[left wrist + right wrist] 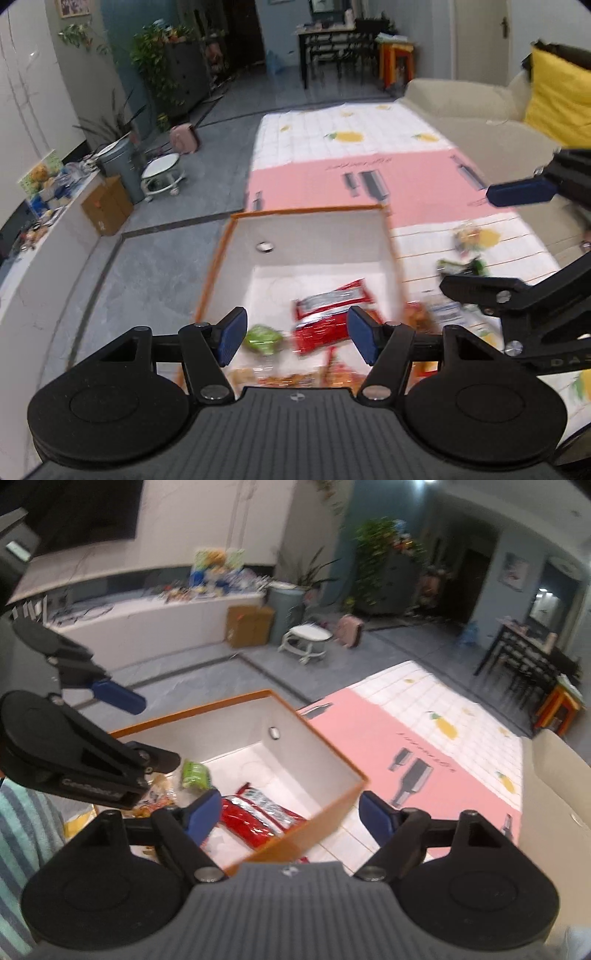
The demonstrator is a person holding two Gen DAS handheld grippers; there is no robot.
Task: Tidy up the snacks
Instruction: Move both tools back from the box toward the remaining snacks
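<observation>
Holding red packet, green packet: orange-rimmed box | left claw, right claw: wide apart, empty

You're working over a grey tiled floor with dark seams. A mat, pink and white-checked with lemon prints, covers the floor beside a cream sofa carrying a yellow cushion. To your left runs a long white ledge cluttered with small items, under a dark screen. Near it: a cardboard carton, a grey bin, a white round stool, a pink bag. Leafy plants flank a dark cabinet. Far end: black dining table and chairs, a white door.
</observation>
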